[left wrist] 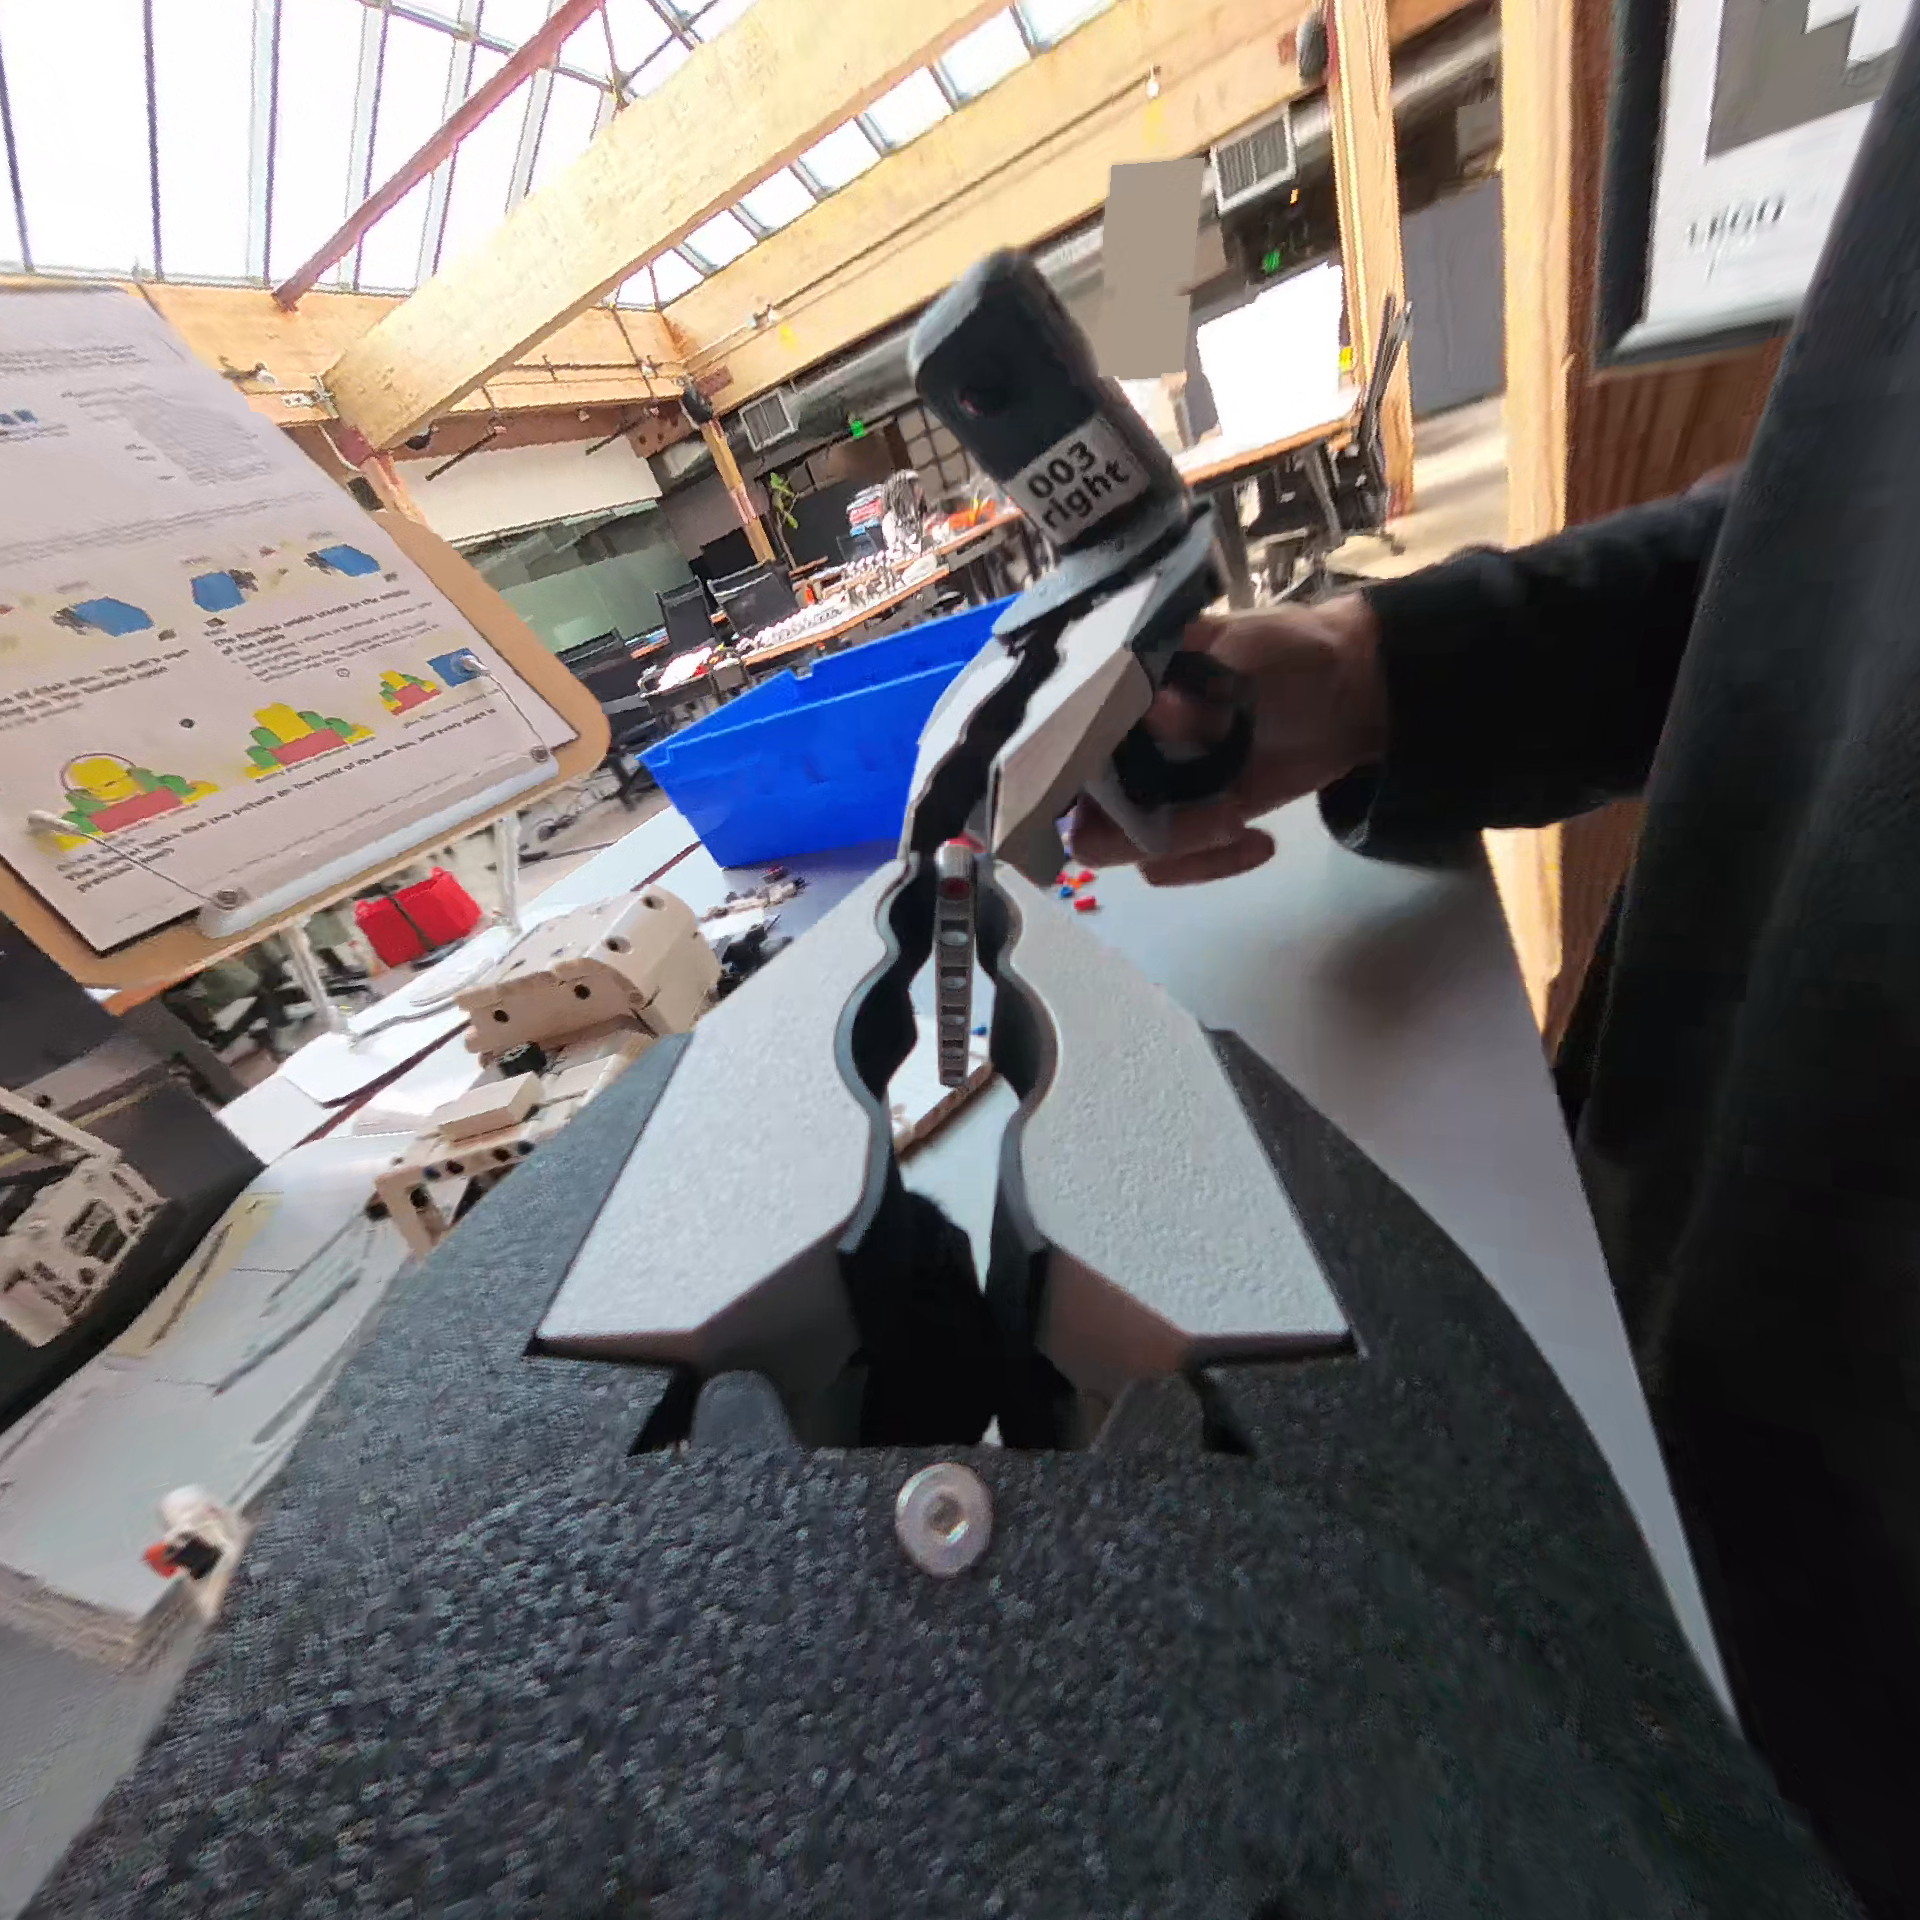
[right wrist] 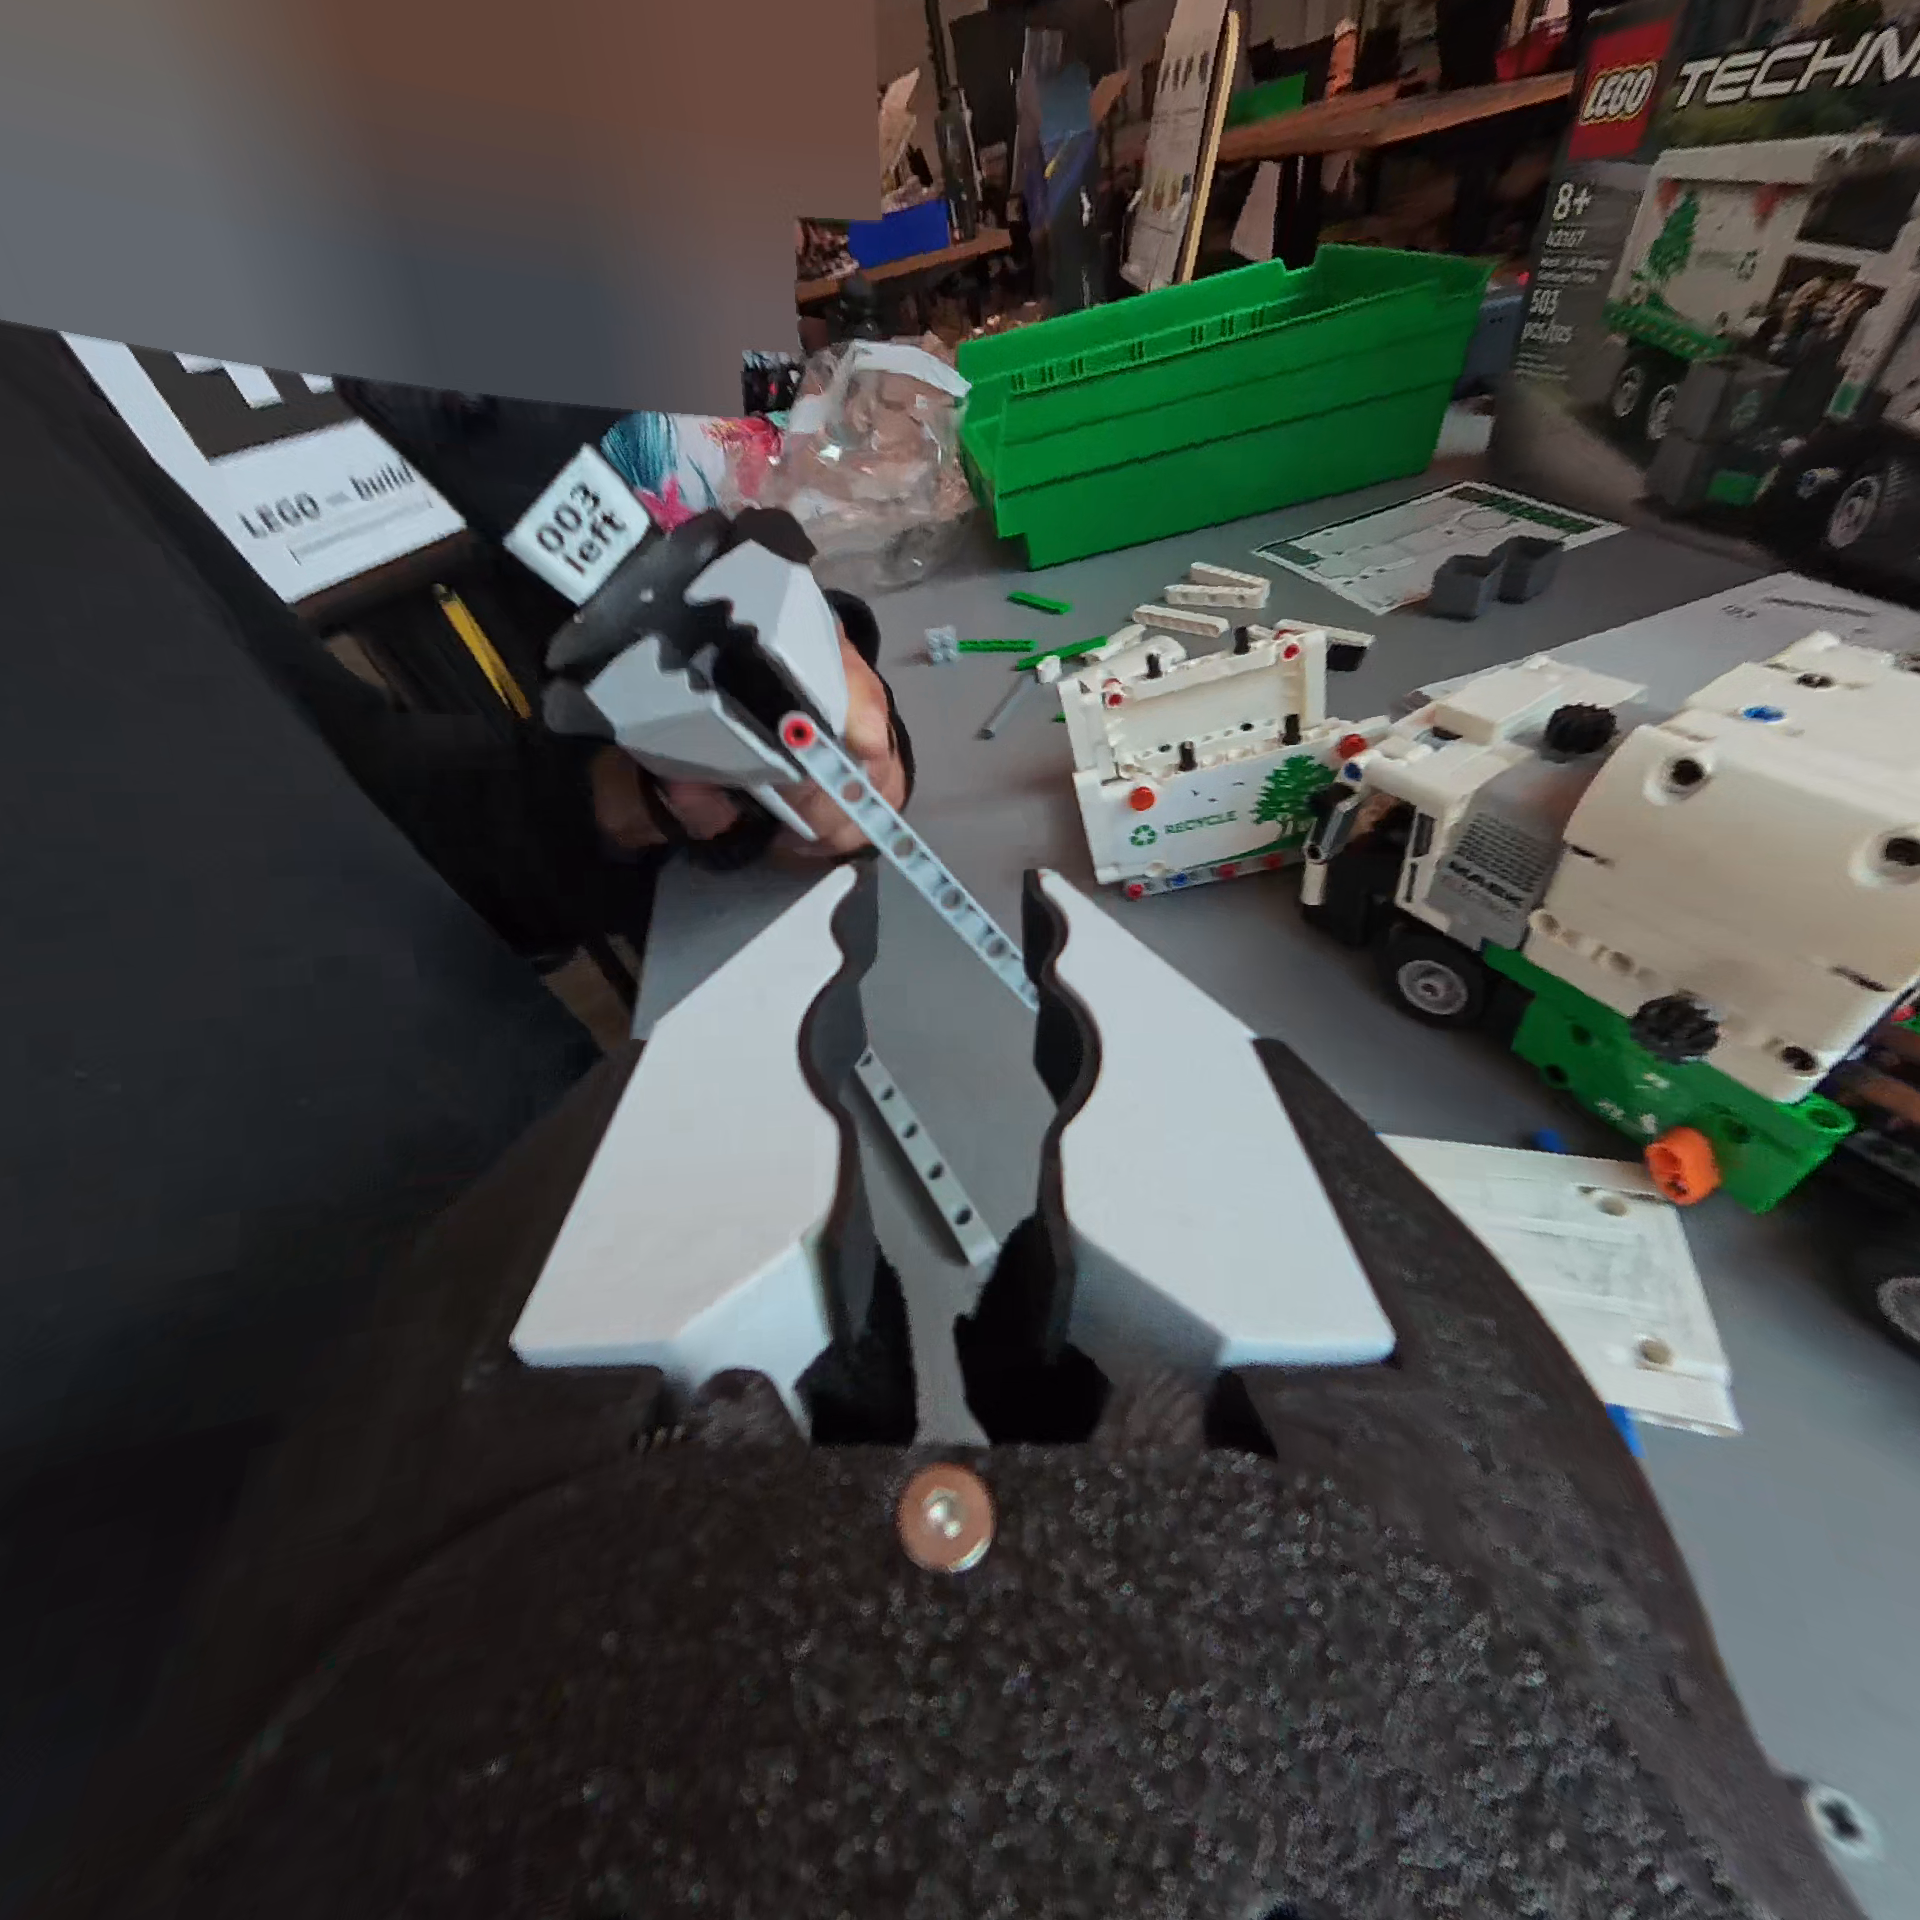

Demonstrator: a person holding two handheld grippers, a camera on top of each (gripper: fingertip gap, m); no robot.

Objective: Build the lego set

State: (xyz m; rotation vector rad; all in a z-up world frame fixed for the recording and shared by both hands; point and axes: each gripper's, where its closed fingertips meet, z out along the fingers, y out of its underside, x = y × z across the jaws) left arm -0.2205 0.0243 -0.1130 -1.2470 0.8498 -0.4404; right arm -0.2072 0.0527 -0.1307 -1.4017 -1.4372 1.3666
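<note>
Long grey perforated plastic beam (right wrist: pixel 914 862) clamped at its red-pinned end by the left gripper (right wrist: pixel 774 717), at 11 o'clock in the right wrist view; its free end lies between the parted, unclenched fingers of the right gripper (right wrist: pixel 951 914). White-and-green toy truck (right wrist: pixel 1621 894) at 3 o'clock on the grey table (right wrist: pixel 1766 1558).

A converted industrial workshop is shown — timber roof beams (left wrist: pixel 727 135) and skylights (left wrist: pixel 208 125) are seen above long worktables (left wrist: pixel 883 582), while parts bins (right wrist: pixel 1205 436) and cluttered shelving (right wrist: pixel 1351 114) are ranged behind the grey tabletop (right wrist: pixel 1299 561).
</note>
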